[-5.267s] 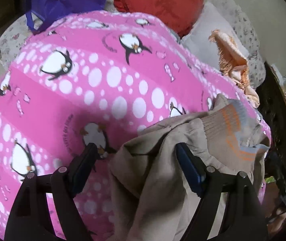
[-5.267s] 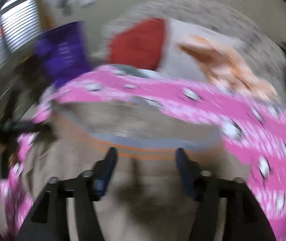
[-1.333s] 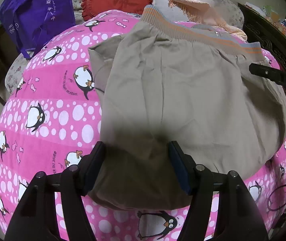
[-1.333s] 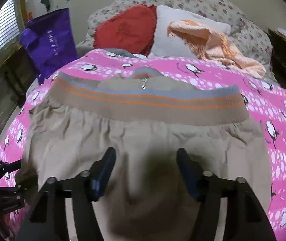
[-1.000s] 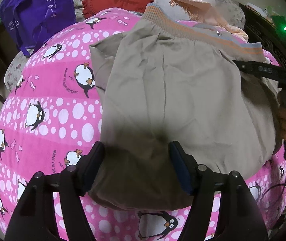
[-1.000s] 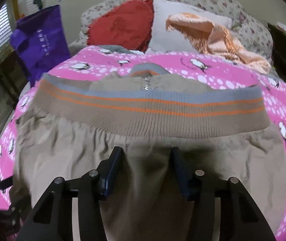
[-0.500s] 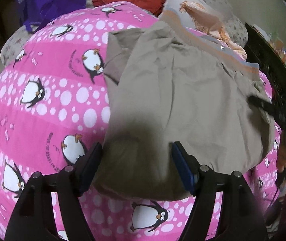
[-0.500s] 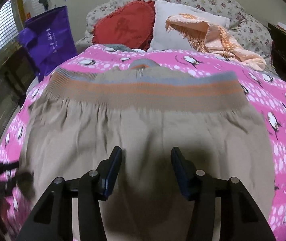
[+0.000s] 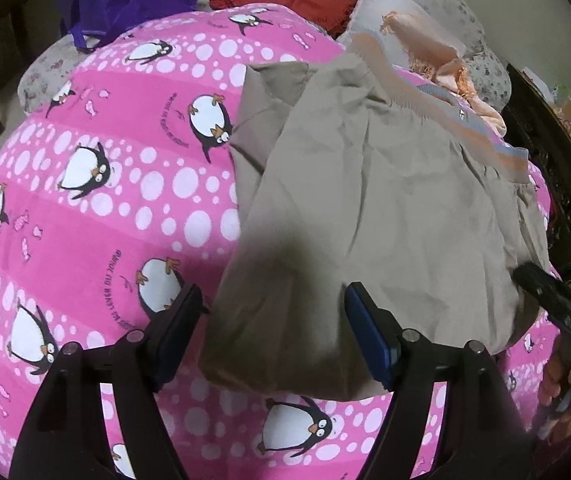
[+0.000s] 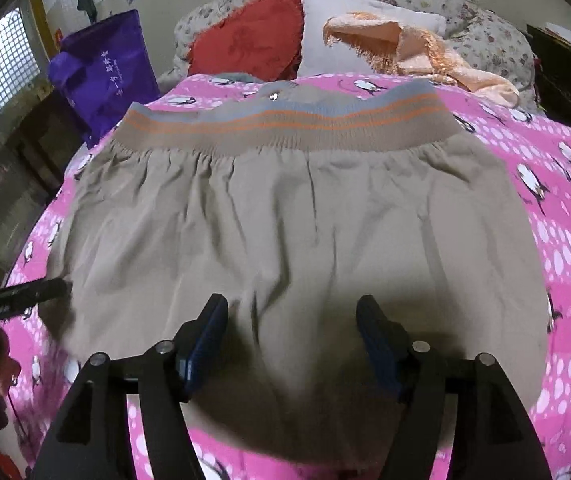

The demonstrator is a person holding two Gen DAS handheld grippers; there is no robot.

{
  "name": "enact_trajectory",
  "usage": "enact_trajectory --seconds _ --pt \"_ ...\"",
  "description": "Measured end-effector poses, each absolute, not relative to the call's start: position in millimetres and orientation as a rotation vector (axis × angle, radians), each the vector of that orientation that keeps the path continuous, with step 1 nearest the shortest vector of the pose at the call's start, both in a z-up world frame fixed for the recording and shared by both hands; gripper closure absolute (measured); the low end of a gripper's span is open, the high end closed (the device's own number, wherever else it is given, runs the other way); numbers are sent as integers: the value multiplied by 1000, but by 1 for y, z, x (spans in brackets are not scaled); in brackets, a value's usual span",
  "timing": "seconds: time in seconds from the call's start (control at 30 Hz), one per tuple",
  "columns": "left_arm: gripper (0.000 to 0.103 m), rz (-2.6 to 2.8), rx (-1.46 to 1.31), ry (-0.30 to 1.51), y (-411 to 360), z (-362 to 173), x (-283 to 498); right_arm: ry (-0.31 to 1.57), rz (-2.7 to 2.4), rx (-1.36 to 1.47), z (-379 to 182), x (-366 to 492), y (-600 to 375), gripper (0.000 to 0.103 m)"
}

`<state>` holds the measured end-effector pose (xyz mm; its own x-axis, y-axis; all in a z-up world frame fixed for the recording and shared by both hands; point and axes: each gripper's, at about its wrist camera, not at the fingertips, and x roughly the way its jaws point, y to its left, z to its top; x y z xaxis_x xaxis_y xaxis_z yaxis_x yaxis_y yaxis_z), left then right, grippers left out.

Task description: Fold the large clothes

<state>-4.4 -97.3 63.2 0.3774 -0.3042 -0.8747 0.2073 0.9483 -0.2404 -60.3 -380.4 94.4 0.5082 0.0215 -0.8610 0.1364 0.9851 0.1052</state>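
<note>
Two grippers, both apart: my left gripper [image 9: 271, 336] and right gripper [image 10: 291, 344] (its jaws just widened) over the folded garment [image 10: 285, 220], nothing clamped. Garment lies on bedspread [image 9: 97, 200], waistband [image 10: 285, 124] at 12 o'clock; fold released, probably done.

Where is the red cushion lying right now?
The red cushion lies at the head of the bed, top centre in the right wrist view, between the purple bag and the white pillow.
</note>
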Motion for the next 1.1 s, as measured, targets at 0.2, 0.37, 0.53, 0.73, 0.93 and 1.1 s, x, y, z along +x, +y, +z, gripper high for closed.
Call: enact_trajectory --seconds 0.2,0.37,0.53,0.73,0.93,1.1 --pt "30 -336 -100 1140 -103 65 -4 1038 -98 196 92 -78 -390 34" --pt "25 -356 -194 1128 -95 66 9 1026 -104 210 95 -81 -391 34" --pt "20 -334 -270 1115 -86 59 31 1029 -109 222 91 -84 -398 34" --pt "20 -355 -238 1138 -100 47 56 1029 -137 170 103 -86 -409 35" --pt "10 -384 -255 1178 -113 30 64 1057 -183 124 112 -86 -432 34" --pt "0 -426 -183 1190 -129 25 63 1080 -199 136 104 -89 -444 34"
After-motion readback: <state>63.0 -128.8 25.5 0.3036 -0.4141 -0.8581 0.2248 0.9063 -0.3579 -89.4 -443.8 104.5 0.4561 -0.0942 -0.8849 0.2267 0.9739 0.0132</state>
